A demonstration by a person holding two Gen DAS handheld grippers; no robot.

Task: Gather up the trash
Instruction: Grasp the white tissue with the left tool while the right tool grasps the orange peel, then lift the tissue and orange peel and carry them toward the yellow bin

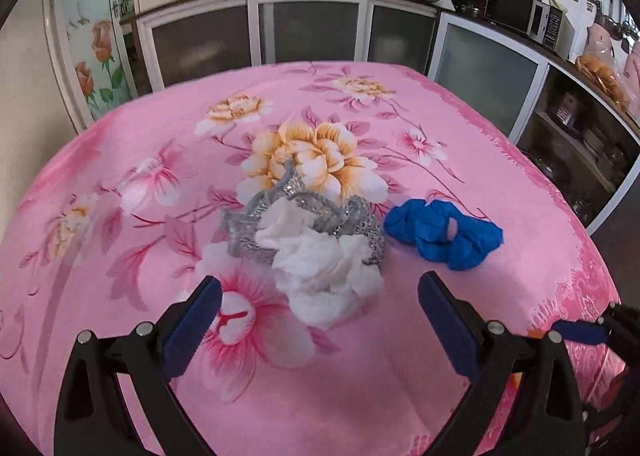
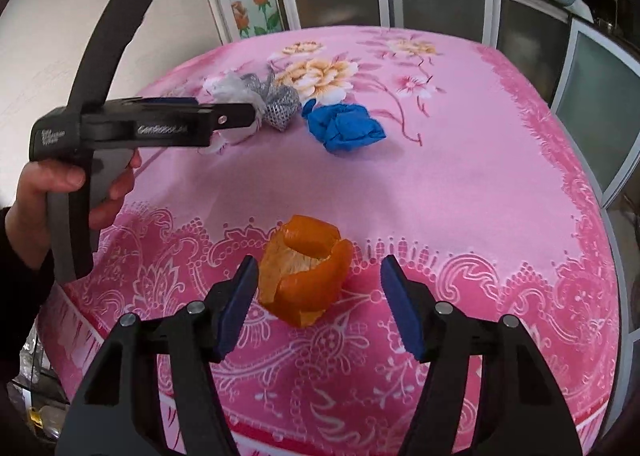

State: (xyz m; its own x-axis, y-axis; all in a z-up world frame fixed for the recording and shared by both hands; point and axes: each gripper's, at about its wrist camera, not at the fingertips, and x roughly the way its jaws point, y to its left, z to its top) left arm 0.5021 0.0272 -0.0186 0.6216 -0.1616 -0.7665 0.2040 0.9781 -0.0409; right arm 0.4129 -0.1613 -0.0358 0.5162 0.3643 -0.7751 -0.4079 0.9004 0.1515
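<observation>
A: On the pink flowered desk (image 1: 500,296), left to right: a wad of white tissue (image 1: 324,272) lying partly on a crumpled silver mesh wrapper (image 1: 320,212), a balled-up blue glove (image 1: 444,236) just beside them, and an orange peel (image 2: 304,276) near the front edge, well apart from the rest. 4 pieces of trash. No bin in either view.

B: Left tongs (image 1: 320,316)?

A: Wide apart, empty, angled down at the tissue. The wad sits just beyond the tips, between the lines of the 2 blue pads, not touched. In the right wrist view a hand (image 2: 60,192) grips that tool's handle, and its nose overlaps the tissue and mesh.

B: Right tongs (image 2: 318,304)?

A: Also apart and empty. The peel stands in the gap, nearer the left pad; whether that pad touches it I cannot tell. Nothing is clamped.

B: Step in hand?

A: My reading: the approach to a first pickup, 1 item per hand, tissue left and peel right. Nothing collected yet.

B: Next move?

A: Left: go lower and forward until the pads flank the wad, then close. Tissue compresses, so close far. Watch that the mesh is not dragged along. Right: centre on the peel and close gently; it is a hollow curl and may fold or slip.
</observation>
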